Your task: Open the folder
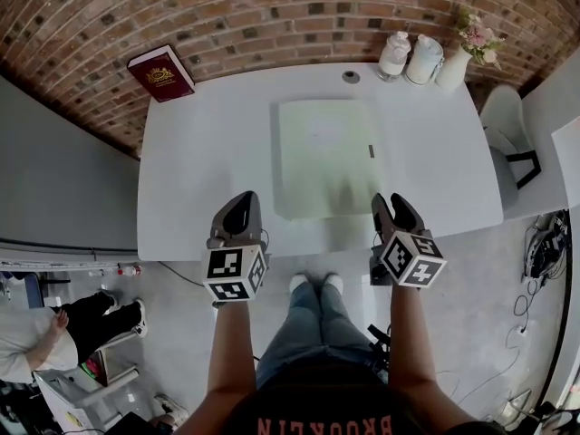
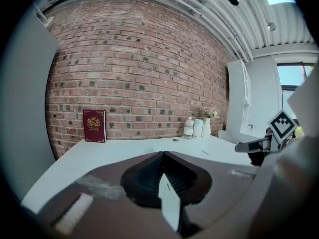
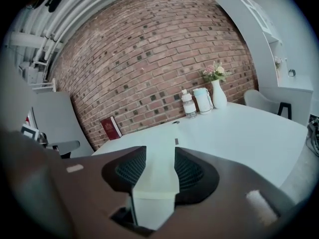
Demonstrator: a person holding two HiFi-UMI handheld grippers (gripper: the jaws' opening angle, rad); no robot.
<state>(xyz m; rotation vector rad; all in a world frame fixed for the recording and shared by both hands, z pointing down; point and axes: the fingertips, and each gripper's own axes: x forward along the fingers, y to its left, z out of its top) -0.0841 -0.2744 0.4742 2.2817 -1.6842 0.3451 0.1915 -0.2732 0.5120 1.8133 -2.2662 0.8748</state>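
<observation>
As folder (image 1: 326,157) lies flat, right hand-held gripper (image 1: 392,203) beside corner.

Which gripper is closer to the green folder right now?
Right. The right gripper sits just off the near right corner of the folder; the left gripper hangs farther out, left of its near left corner.

white table (image 1: 208,152) as ref. red book (image 1: 160,72) stands at its far-left corner against the brick wall (image 1: 272,7). far-right corner, in a row: clear bottle (image 1: 394,54), white jar (image 1: 423,59), white vase (image 1: 450,69) with pink flowers (image 1: 478,36). small dark round disc (image 1: 351,77) just left of the bottle. white chair (image 1: 504,116) at the right end, cables (image 1: 544,252) on the floor nearby. person (image 1: 36,338) off the near-left corner.
</observation>
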